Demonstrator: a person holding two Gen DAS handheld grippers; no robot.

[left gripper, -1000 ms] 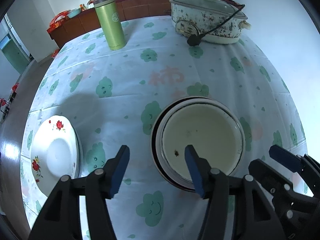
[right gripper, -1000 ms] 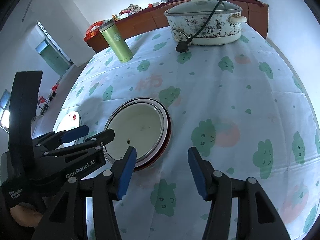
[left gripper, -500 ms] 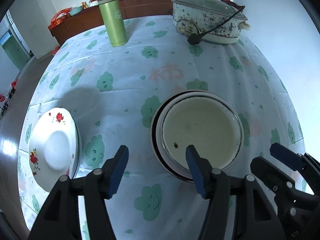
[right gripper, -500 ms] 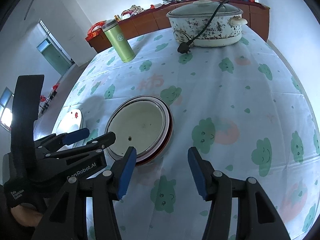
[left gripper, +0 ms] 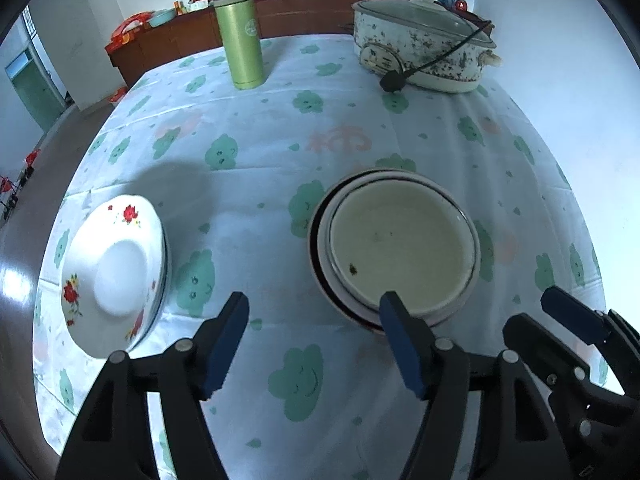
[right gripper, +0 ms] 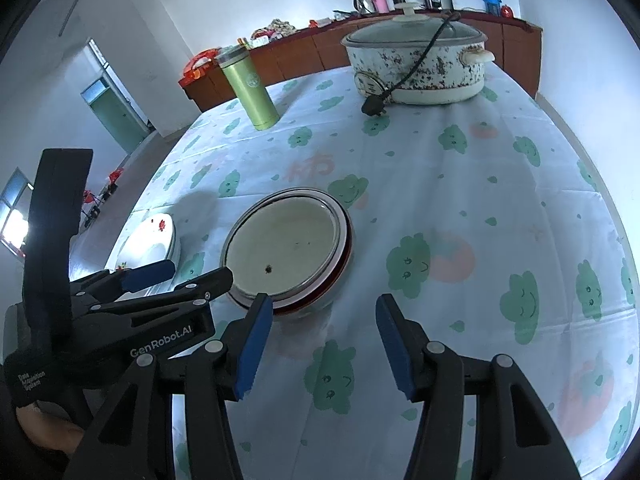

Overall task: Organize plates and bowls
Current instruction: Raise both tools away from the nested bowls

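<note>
My left fingers are spread wide and hold nothing, hanging over the near edge of the stacked bowls in the middle of the bench; my right fingers are just as wide and empty, to the right of that stack. The flowered plates lie to the left of the bowls, well apart from them. Beyond the bowls stand a green flask and a cooker whose plug rests on the cloth.
</note>
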